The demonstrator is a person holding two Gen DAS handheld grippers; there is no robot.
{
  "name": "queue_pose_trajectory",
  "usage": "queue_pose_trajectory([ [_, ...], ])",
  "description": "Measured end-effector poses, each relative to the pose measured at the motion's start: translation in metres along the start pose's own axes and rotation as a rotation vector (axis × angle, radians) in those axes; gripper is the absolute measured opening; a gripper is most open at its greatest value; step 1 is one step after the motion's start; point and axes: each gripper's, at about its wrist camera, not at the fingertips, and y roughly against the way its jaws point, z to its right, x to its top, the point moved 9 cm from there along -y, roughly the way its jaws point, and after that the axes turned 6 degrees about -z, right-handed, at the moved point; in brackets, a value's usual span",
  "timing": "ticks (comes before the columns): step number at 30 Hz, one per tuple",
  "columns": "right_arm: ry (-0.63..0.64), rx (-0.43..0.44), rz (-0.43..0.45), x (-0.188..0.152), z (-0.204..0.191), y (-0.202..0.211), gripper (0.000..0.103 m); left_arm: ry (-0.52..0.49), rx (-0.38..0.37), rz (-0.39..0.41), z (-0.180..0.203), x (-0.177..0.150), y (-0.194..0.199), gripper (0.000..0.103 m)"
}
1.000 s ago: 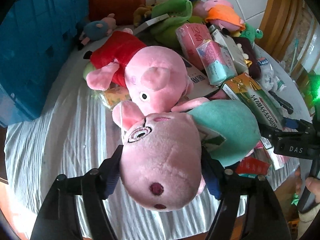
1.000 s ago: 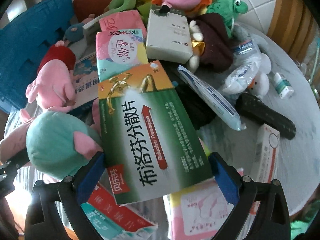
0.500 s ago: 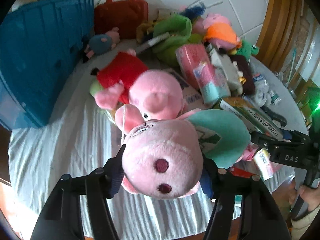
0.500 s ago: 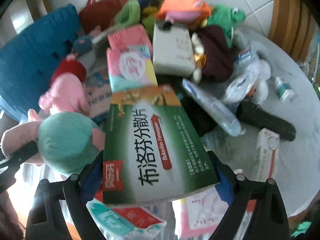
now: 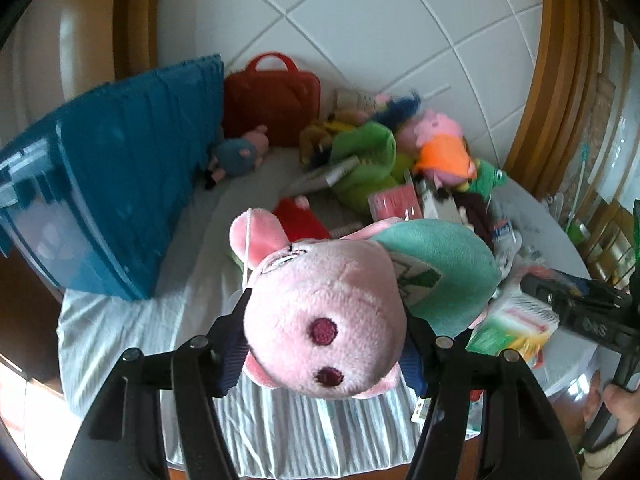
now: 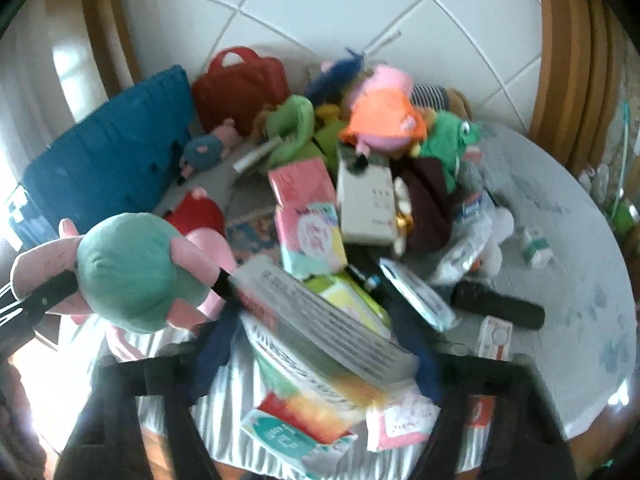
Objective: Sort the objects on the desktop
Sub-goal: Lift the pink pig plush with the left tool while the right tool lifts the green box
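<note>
A pink pig plush in a teal dress [image 5: 320, 308] hangs off the table, head toward the camera, and my left gripper [image 5: 324, 352] is shut on its head. The right wrist view shows the same plush [image 6: 136, 272] at the left, with a black left finger [image 6: 44, 300] against it. My right gripper [image 6: 320, 352] is shut on a green and orange medicine box [image 6: 320, 332], which sits tilted between the blue pads with its grey side up. The left wrist view has that box [image 5: 516, 328] at the right gripper's tip [image 5: 560, 304].
A blue crate [image 5: 120, 200] stands at the left on the striped cloth [image 5: 132, 320]. A red bag [image 5: 272, 108] leans on the tiled wall. Plush toys [image 6: 380, 120], tissue packs [image 6: 312, 236], a white box [image 6: 368, 200] and a black bar [image 6: 500, 308] crowd the round table [image 6: 580, 280].
Both grippers have risen with their loads, so the table looks farther below. The medicine box has tipped from flat to tilted between the right pads. The plush stays clamped.
</note>
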Motion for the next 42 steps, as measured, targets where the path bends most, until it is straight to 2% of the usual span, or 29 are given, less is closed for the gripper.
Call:
queue_pose_trajectory([
  [1,-0.003,0.010,0.004,0.004,-0.002,0.002,0.018,0.002,0.005,0.008,-0.003,0.003,0.004,0.062],
  [4,-0.013,-0.008,-0.009,0.010,0.002,-0.007,0.018,0.013,0.030,0.012,-0.011,0.007,0.009,0.062],
  [8,-0.079,0.008,-0.051,-0.014,0.016,-0.026,0.020,0.034,0.040,-0.033,-0.021,-0.009,-0.008,0.062],
  [9,-0.092,0.005,-0.062,-0.023,0.020,-0.031,0.025,0.038,0.039,-0.046,-0.022,-0.014,-0.014,0.062],
  [11,-0.118,-0.004,-0.085,-0.038,0.028,-0.037,0.042,0.044,0.038,-0.077,-0.022,-0.027,-0.023,0.062],
  [13,-0.149,-0.017,-0.109,-0.050,0.037,-0.041,0.067,0.040,0.044,-0.096,-0.019,-0.036,-0.031,0.062],
  [16,-0.197,-0.035,-0.143,-0.070,0.043,-0.052,0.082,0.043,0.048,-0.128,-0.022,-0.052,-0.041,0.062],
  [21,-0.253,-0.055,-0.149,-0.090,0.030,-0.061,0.084,0.023,0.056,-0.163,-0.038,-0.070,-0.052,0.062],
  [30,-0.320,-0.158,-0.123,-0.122,-0.003,-0.062,0.085,0.032,0.086,-0.117,-0.094,-0.075,-0.063,0.062],
  [33,-0.328,-0.223,-0.115,-0.130,-0.009,-0.068,0.103,0.034,0.070,-0.134,-0.110,-0.086,-0.082,0.062],
  [35,-0.345,-0.244,-0.115,-0.135,-0.012,-0.076,0.103,0.055,0.050,-0.151,-0.120,-0.094,-0.097,0.062],
  [38,-0.360,-0.323,-0.120,-0.139,-0.006,-0.088,0.103,0.075,0.019,-0.145,-0.129,-0.095,-0.107,0.063],
  [41,-0.414,-0.304,-0.115,-0.139,-0.001,-0.098,0.102,0.079,-0.009,-0.140,-0.134,-0.091,-0.113,0.063],
  [42,-0.420,-0.312,-0.106,-0.138,0.001,-0.099,0.099,0.074,-0.012,-0.140,-0.134,-0.090,-0.113,0.063],
])
